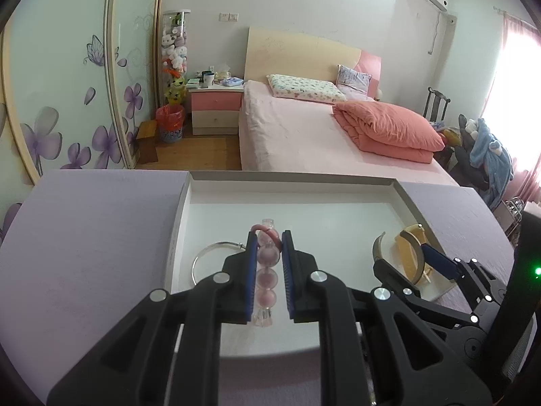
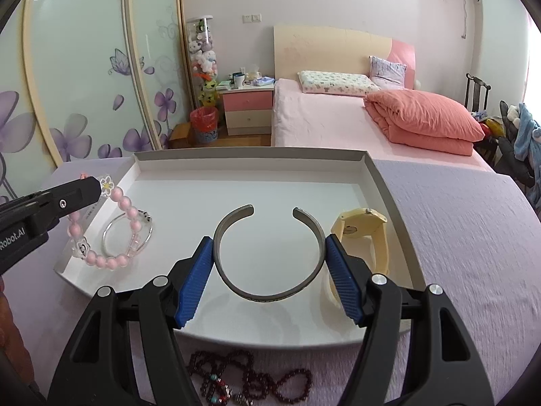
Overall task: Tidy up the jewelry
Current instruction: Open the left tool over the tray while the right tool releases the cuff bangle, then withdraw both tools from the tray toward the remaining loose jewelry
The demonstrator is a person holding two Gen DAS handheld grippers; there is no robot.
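Tool [image 2: 268, 260] grips cuff [image 2: 268, 253] over tray [image 2: 250, 159], lilac tablecloth [image 2: 456, 237], bedroom.

Two close wrist views angled down along fingers, sharing white tray [image 1: 338, 182] and bed [image 2: 338, 125].

A table covered with a lilac cloth [image 2: 456, 237] carries everything. Directly on the cloth sits 1 shallow white tray [image 2: 382, 182], its open side up, and just in front of the tray's near edge lies 1 string of dark red beads [image 2: 243, 379] in loose loops. Inside the tray rest a thin silver ring bangle [image 2: 111, 233] at the left and a cream yellow watch [image 2: 358, 230] against the right wall.
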